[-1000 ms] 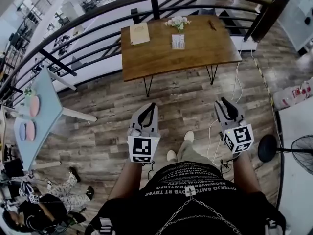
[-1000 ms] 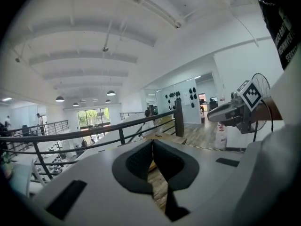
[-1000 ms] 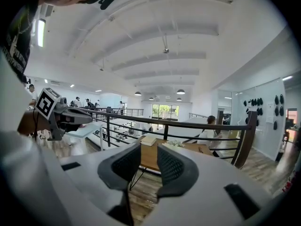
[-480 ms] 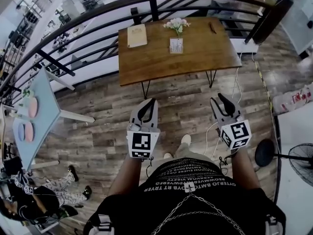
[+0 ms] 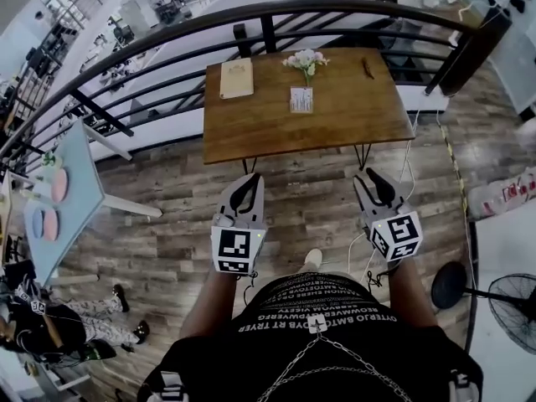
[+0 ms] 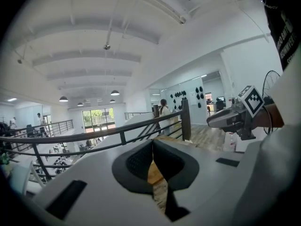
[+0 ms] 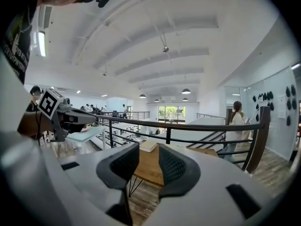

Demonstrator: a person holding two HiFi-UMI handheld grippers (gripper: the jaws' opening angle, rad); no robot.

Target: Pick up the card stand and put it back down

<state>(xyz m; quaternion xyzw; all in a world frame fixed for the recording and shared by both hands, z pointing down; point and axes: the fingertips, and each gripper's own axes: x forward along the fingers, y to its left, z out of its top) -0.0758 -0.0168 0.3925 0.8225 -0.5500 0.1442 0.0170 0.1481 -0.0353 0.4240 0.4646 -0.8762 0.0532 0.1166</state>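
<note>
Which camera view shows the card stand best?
The head view: the card stand stands in plain sight on the wooden table, next to the flowers. The right gripper view shows the table between its jaws but no stand; the left gripper view shows only a sliver of tabletop.

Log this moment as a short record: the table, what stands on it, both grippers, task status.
table: brown wooden table on thin black legs, beside a black metal railing
on table: white card stand, small bunch of pale flowers, tan book
left gripper: fingers together, empty
right gripper: fingers apart, have just been opening, nothing between them
task status: white card stand untouched; both grippers short of the table
</note>
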